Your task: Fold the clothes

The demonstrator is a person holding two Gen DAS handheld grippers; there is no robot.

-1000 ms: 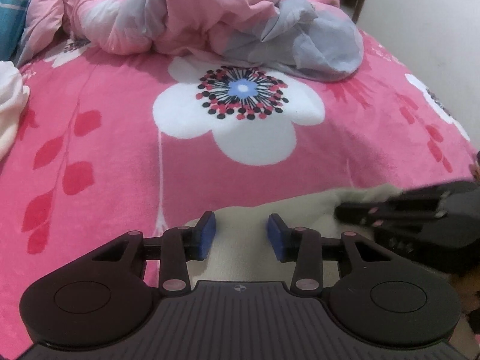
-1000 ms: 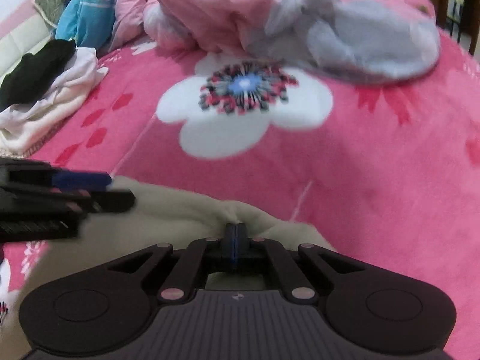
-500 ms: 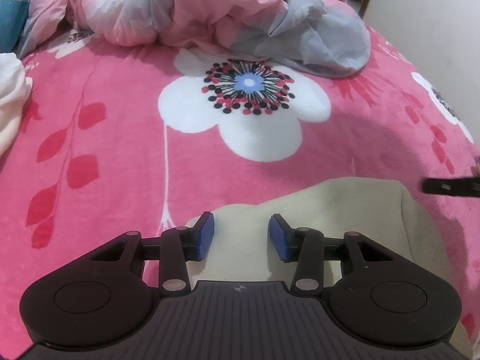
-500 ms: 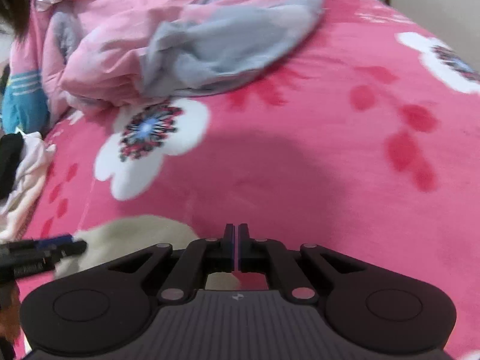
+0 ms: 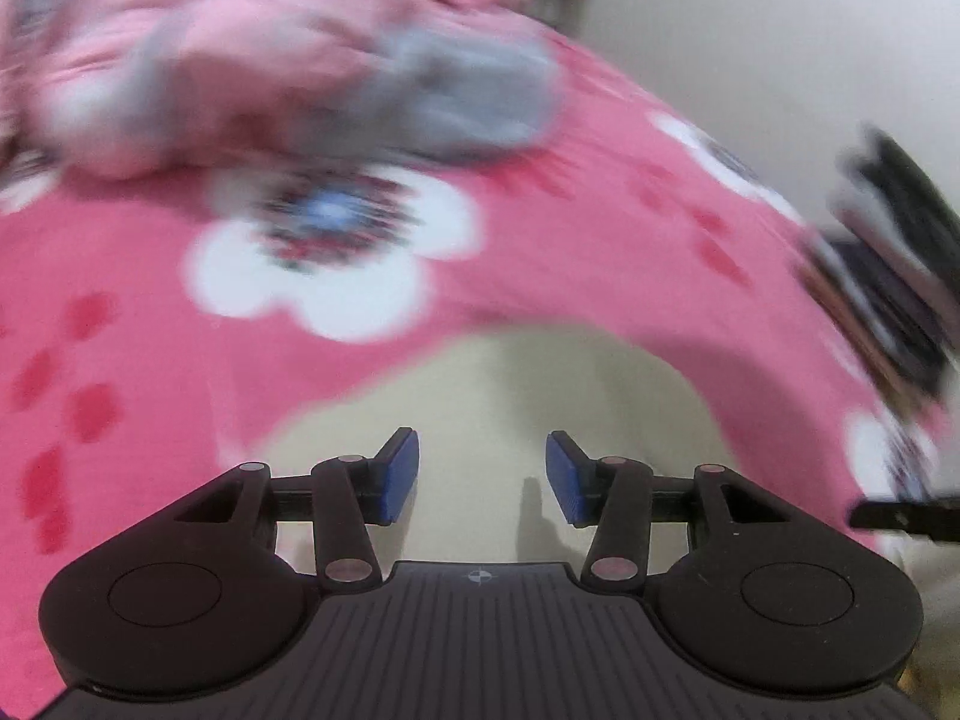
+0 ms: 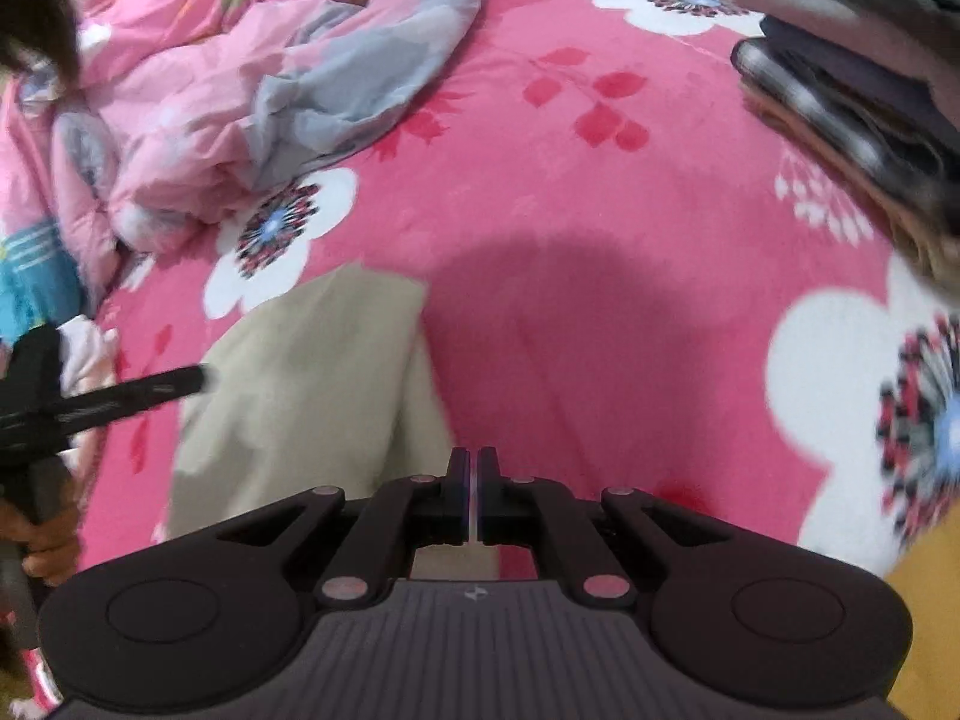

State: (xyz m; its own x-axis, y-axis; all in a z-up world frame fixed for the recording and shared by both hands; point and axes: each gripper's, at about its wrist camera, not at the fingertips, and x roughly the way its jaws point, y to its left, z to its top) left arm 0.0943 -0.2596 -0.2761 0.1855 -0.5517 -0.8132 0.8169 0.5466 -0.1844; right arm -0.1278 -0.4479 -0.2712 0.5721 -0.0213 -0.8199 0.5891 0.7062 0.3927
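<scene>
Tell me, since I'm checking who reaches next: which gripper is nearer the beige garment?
Left. The left gripper hangs open right over the beige garment; the right gripper is shut, just past its edge, over the pink blanket.

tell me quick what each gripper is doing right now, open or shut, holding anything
left gripper: open, holding nothing, above the beige garment.
right gripper: shut, nothing between its fingers.

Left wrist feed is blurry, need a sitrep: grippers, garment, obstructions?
Left gripper open, empty, over beige garment. Right gripper shut, empty, beside the garment's edge. Garment flat on pink blanket. Nothing on it; folded stack off to one side.
</scene>
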